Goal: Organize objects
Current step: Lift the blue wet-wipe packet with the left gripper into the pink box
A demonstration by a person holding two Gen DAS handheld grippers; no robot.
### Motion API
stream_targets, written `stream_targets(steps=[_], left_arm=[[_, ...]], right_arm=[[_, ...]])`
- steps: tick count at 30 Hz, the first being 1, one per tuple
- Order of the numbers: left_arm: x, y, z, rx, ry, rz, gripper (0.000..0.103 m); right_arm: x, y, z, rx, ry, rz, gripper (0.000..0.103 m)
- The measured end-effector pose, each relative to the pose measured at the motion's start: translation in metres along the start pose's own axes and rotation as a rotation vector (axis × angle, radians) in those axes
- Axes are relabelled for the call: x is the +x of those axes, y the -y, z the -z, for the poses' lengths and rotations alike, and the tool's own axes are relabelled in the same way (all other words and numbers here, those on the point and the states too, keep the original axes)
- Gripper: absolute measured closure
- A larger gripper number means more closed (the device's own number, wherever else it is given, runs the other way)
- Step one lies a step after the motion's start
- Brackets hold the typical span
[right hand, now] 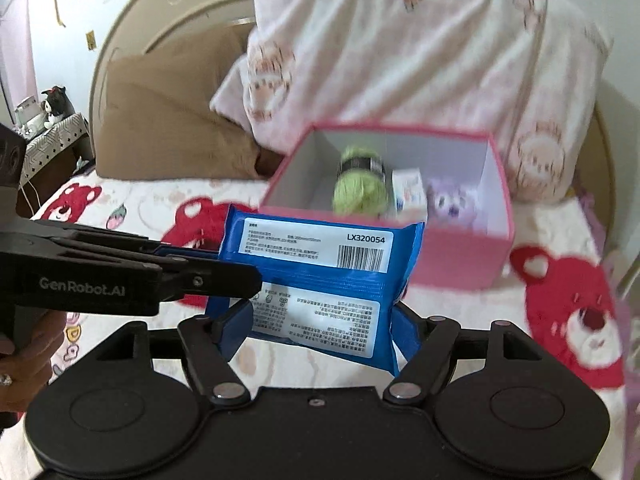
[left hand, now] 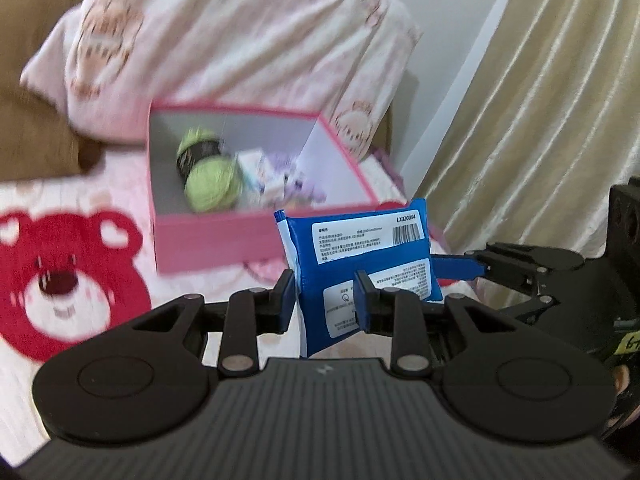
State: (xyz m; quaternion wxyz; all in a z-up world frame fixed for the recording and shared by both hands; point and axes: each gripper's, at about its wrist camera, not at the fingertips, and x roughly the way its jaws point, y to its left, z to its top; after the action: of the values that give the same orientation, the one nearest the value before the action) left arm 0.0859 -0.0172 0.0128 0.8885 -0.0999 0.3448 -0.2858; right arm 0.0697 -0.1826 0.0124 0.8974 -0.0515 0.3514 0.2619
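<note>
A blue wipes packet (left hand: 360,248) (right hand: 320,264) with white labels hangs in the air in front of an open pink box (left hand: 208,240) (right hand: 460,258). My left gripper (left hand: 324,284) is shut on the packet's lower left part; in the right wrist view it (right hand: 252,280) reaches in from the left. My right gripper (right hand: 322,322) stands wide, its blue pads beside the packet's two lower ends, and I see no squeeze. In the left wrist view it (left hand: 460,266) comes in from the right. The box holds a green yarn ball (right hand: 360,196), a small white carton (right hand: 408,190) and a purple plush (right hand: 452,200).
The box sits on a bed sheet printed with red bears (left hand: 60,280). A pink quilt (right hand: 400,60) and a brown pillow (right hand: 160,128) lie behind it. A cream curtain (left hand: 540,120) hangs at the right. A person's hand (right hand: 24,356) holds the left gripper.
</note>
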Motion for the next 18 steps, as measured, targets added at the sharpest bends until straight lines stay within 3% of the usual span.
stream_targets(steps=[5, 12, 18], left_arm=[[-0.006, 0.008, -0.041, 0.044, 0.042, 0.017, 0.075], [0.016, -0.009, -0.089, -0.008, 0.094, 0.008, 0.075], [0.06, -0.044, -0.12, -0.061, 0.034, -0.027, 0.074]], right_arm=[[-0.009, 0.008, -0.037, -0.04, 0.04, 0.005, 0.02], [0.005, 0.029, -0.088, -0.061, 0.043, -0.012, 0.02], [0.057, 0.061, -0.12, 0.036, -0.035, -0.061, 0.026]])
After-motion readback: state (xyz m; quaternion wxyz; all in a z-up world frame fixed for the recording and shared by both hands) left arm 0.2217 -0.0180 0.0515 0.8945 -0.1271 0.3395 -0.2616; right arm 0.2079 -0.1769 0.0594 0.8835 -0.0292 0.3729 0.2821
